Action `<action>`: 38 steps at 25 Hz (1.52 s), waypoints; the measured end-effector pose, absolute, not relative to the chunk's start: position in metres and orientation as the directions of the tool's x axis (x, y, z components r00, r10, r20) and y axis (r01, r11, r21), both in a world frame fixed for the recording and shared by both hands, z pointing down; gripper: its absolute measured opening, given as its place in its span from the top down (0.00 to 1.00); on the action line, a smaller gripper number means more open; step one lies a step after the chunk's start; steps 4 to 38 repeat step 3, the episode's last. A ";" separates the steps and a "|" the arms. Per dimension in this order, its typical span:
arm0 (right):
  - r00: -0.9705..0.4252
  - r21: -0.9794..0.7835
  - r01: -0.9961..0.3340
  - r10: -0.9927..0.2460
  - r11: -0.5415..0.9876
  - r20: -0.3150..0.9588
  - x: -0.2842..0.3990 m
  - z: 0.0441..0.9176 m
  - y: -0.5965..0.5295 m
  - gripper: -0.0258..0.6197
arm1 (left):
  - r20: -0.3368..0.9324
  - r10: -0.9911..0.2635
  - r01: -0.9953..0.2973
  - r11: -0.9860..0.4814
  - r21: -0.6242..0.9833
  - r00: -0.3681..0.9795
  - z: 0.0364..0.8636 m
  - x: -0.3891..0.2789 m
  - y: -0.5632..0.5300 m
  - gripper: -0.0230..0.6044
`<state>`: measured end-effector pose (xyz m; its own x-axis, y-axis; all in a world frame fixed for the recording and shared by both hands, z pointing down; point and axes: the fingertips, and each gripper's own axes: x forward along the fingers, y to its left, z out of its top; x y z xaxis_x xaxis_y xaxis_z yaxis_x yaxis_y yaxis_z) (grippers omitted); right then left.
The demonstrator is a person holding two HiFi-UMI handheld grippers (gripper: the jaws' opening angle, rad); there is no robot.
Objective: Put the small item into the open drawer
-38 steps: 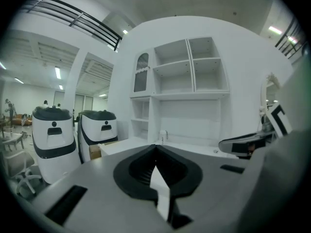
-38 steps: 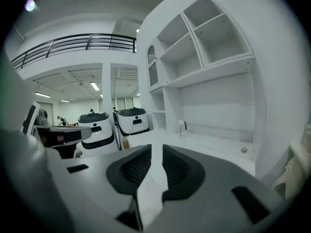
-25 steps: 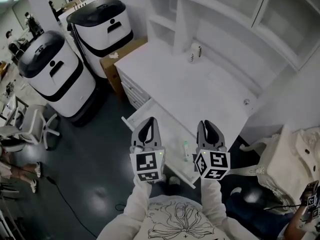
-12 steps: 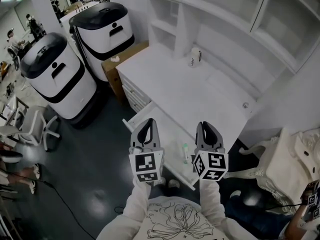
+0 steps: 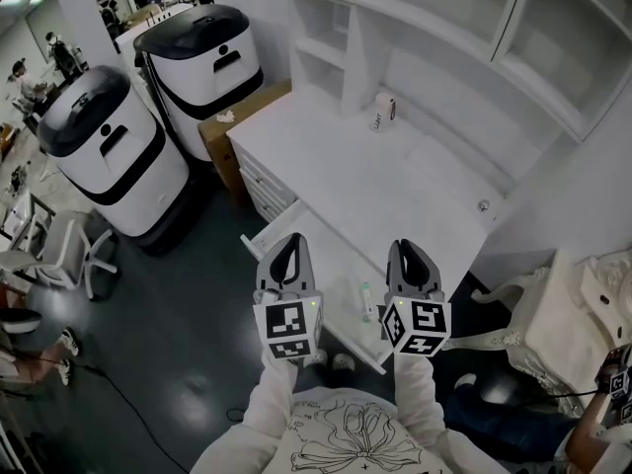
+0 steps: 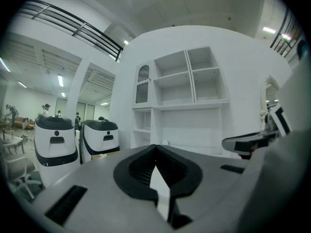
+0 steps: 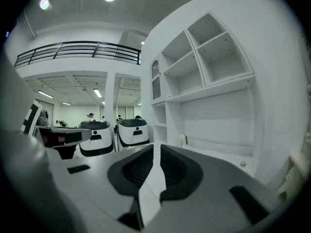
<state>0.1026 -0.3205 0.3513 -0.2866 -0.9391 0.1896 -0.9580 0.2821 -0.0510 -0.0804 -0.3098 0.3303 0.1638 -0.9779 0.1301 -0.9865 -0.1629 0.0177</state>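
An open white drawer [image 5: 331, 257] sticks out from the white desk [image 5: 375, 181] below the middle of the head view. A small pale tube [image 5: 366, 299] lies inside the drawer, between my two grippers. A small round item [image 5: 483, 205] rests on the desk's right end. My left gripper [image 5: 287, 238] [image 6: 155, 147] hangs over the drawer's left part, jaws together and nothing in them. My right gripper [image 5: 407, 245] [image 7: 156, 146] hovers over the drawer's right part, jaws also together and empty.
A white mug [image 5: 383, 113] [image 7: 182, 140] stands at the back of the desk under the white shelves [image 5: 434, 28]. Two large white-and-black machines [image 5: 109, 146] and a cardboard box [image 5: 222, 126] stand on the floor at the left. A cream chair [image 5: 573, 314] is at the right.
Both grippers hold nearly the same place over the drawer. The head view has shifted slightly, and people in the far background have moved.
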 end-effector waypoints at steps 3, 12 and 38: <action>-0.285 -0.051 -0.958 -0.939 0.281 0.192 0.104 0.353 -0.319 0.90 | 0.131 -0.978 -0.987 -0.162 0.018 0.163 0.331 -0.079 -0.308 0.96; -0.285 -0.051 -0.958 -0.939 0.281 0.192 0.104 0.353 -0.319 0.90 | 0.131 -0.978 -0.987 -0.162 0.018 0.163 0.331 -0.079 -0.308 0.96; -0.285 -0.051 -0.958 -0.939 0.281 0.192 0.104 0.353 -0.319 0.90 | 0.131 -0.978 -0.987 -0.162 0.018 0.163 0.331 -0.079 -0.308 0.96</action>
